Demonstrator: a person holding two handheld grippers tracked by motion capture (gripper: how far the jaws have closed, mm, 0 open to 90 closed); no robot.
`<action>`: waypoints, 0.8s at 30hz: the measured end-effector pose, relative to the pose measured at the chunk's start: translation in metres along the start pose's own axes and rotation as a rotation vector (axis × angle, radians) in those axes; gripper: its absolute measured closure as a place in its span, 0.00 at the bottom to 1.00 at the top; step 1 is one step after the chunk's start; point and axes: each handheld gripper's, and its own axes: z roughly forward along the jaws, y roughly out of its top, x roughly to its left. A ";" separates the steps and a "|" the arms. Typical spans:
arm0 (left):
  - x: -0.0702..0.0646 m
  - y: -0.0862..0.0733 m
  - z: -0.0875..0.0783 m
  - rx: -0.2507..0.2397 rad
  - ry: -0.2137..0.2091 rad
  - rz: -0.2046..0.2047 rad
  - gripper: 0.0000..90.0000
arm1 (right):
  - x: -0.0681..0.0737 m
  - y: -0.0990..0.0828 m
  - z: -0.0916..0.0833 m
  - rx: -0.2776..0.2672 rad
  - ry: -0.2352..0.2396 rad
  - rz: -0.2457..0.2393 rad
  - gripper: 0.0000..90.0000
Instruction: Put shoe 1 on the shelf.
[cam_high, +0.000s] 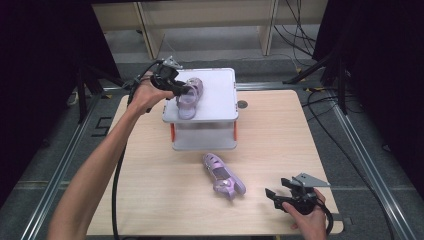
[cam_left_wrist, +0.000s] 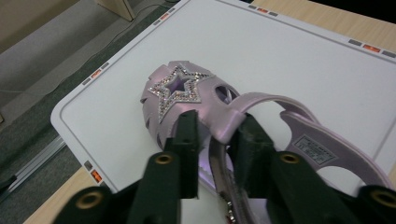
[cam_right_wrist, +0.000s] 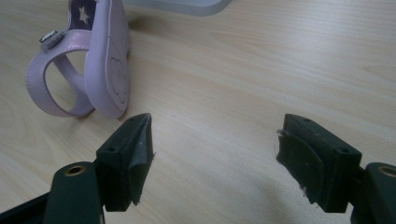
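Observation:
A lilac sandal (cam_high: 190, 97) with a glitter star (cam_left_wrist: 180, 91) rests on the white lid of a storage box (cam_high: 220, 92). My left gripper (cam_high: 182, 91) is shut on that sandal's side strap (cam_left_wrist: 219, 126), the jaws pinching it from both sides. A second lilac sandal (cam_high: 223, 176) lies on its side on the wooden table (cam_high: 150, 190) in front of the box. It shows at the upper left of the right gripper view as the second sandal (cam_right_wrist: 100, 60). My right gripper (cam_high: 271, 196) hovers low at the table's front right, open, nothing between its jaws.
The box stands at the back middle of the table with an orange latch (cam_high: 172, 131) on its left side. A dark round hole (cam_high: 242, 104) sits in the tabletop right of the box. Metal rails (cam_high: 365, 165) frame the table; cables (cam_high: 320, 107) trail beyond.

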 end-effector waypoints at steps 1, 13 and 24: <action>-0.001 0.000 0.000 -0.003 0.005 0.007 0.87 | 0.000 0.000 0.000 0.001 0.000 0.002 0.29; 0.002 0.006 0.000 -0.040 0.070 0.009 0.93 | -0.001 0.000 0.001 -0.010 0.003 -0.006 0.29; 0.008 0.007 0.010 -0.032 0.092 -0.021 0.92 | -0.001 0.000 -0.001 -0.008 -0.005 0.001 0.29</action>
